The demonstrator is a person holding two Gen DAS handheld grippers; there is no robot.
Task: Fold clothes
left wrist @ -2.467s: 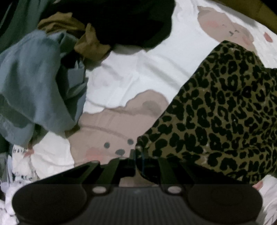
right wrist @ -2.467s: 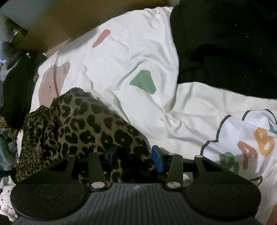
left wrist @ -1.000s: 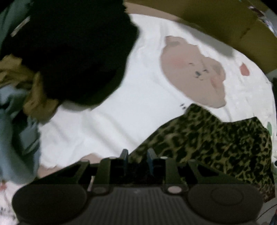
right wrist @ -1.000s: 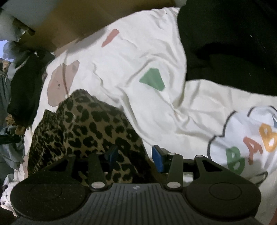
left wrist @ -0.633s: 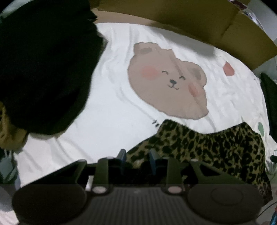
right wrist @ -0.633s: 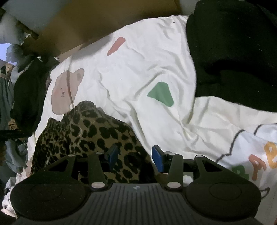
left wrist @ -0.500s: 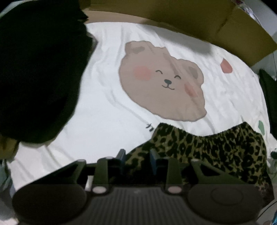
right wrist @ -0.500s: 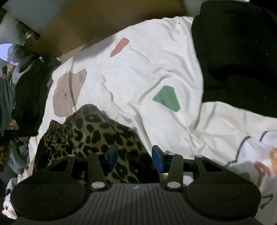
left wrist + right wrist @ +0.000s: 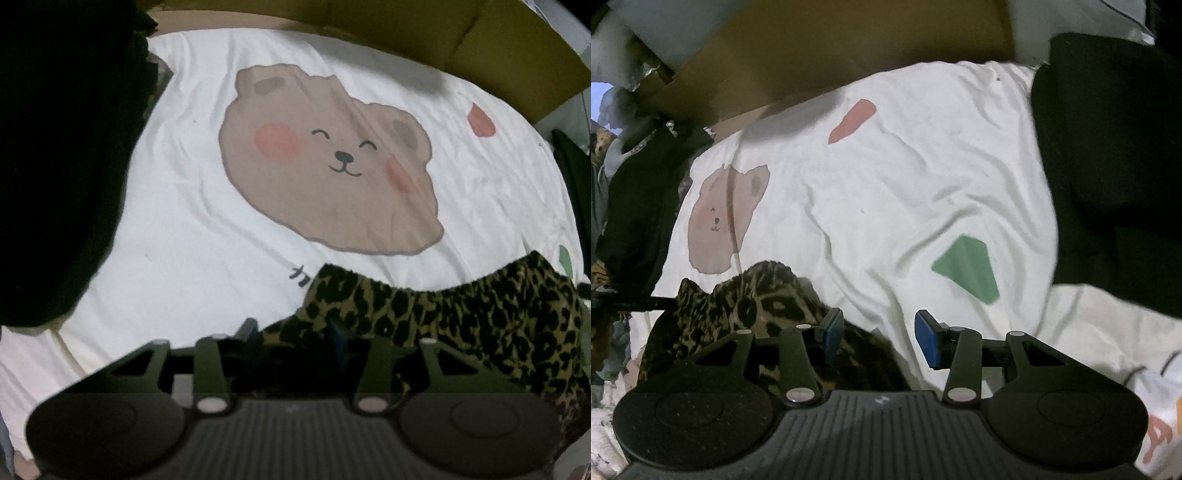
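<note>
The left gripper (image 9: pixel 295 334) is opening, letting its leopard-print garment (image 9: pixel 461 317) corner settle onto the bed sheet (image 9: pixel 192 236), while the right gripper (image 9: pixel 879 338) stands spread over the other corner, so this fold seems laid.

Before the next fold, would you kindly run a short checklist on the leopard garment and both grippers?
1. Leopard garment down on the sheet: ok.
2. Left gripper letting go: jaws opening, cloth between them; release cannot tell.
3. Right gripper free of cloth: cannot tell; jaws apart, garment's edge lies by the left pad.
4. Garment flat: not ok, it humps up in the right wrist view.
5. Bare sheet ahead for folding: ok.
6. Black clothes clear of the garment: ok.
</note>
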